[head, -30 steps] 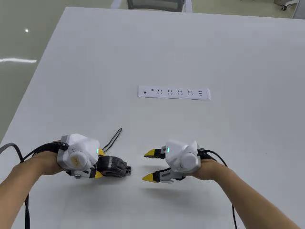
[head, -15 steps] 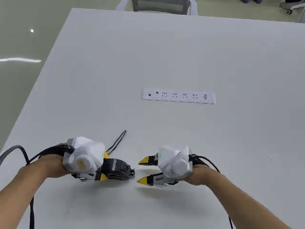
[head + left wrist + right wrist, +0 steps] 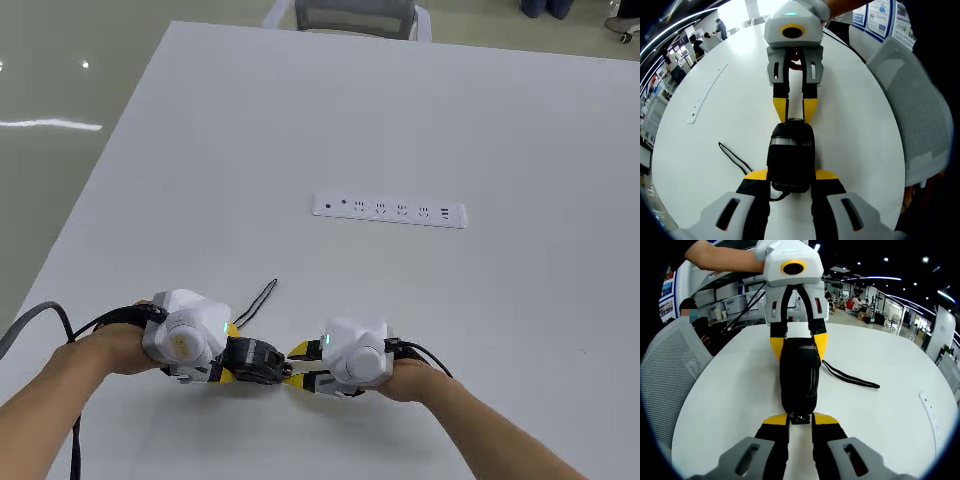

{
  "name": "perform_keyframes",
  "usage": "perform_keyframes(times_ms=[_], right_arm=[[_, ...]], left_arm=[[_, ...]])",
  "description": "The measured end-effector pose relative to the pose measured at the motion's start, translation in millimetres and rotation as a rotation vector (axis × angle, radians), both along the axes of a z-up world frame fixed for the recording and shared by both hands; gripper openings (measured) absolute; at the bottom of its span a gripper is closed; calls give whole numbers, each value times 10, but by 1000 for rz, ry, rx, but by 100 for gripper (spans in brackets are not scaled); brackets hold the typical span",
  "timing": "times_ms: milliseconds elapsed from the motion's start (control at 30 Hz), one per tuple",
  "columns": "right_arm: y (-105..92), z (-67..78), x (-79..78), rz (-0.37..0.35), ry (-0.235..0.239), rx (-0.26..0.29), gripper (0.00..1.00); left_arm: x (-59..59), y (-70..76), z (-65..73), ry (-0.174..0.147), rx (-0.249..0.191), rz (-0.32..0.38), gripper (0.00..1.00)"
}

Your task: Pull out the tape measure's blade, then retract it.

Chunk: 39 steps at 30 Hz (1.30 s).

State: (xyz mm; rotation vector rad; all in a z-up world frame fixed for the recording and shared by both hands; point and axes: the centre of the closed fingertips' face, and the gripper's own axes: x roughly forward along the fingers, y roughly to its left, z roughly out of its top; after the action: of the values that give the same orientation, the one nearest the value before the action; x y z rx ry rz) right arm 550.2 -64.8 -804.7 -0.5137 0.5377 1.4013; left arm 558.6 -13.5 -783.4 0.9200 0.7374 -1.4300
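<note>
Table (image 3: 400, 120) white w/ tape measure (image 3: 254, 358), power strip (image 3: 390, 210); office (image 3: 880, 302) bkgd.

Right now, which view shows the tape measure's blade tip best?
The right gripper view: the blade tip sits close up between the tips of the right gripper. The left gripper view shows it beyond the tape measure; the head view shows it too small to make out.

Your black, rounded plastic tape measure (image 3: 252, 358) sits on the counter (image 3: 400, 120) close to its near edge, left of centre, blade in; its black wrist strap (image 3: 257, 300) trails toward the far edge.
</note>
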Motion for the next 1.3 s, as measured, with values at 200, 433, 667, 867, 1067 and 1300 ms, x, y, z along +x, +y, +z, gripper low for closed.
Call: perform_keyframes(times_ms=[200,433,667,867,1067,1300], right_arm=[[32,-61,0,1,1,-25,15],[18,-55,11,1,-4,-33,14],[11,-60,14,1,0,-43,12],[5,-64,3,14,-12,-54,12],[0,-59,-8,23,-10,-56,11],[-4,-56,-9,37,-24,-65,11]], left_arm=[[-3,0,-4,0,2,2,27],[4,-2,-4,3,-7,21,27],[9,2,-9,9,-11,31,27],[6,4,-10,8,-9,34,27],[6,5,-11,12,-9,39,26],[4,8,-9,13,-12,48,26]])
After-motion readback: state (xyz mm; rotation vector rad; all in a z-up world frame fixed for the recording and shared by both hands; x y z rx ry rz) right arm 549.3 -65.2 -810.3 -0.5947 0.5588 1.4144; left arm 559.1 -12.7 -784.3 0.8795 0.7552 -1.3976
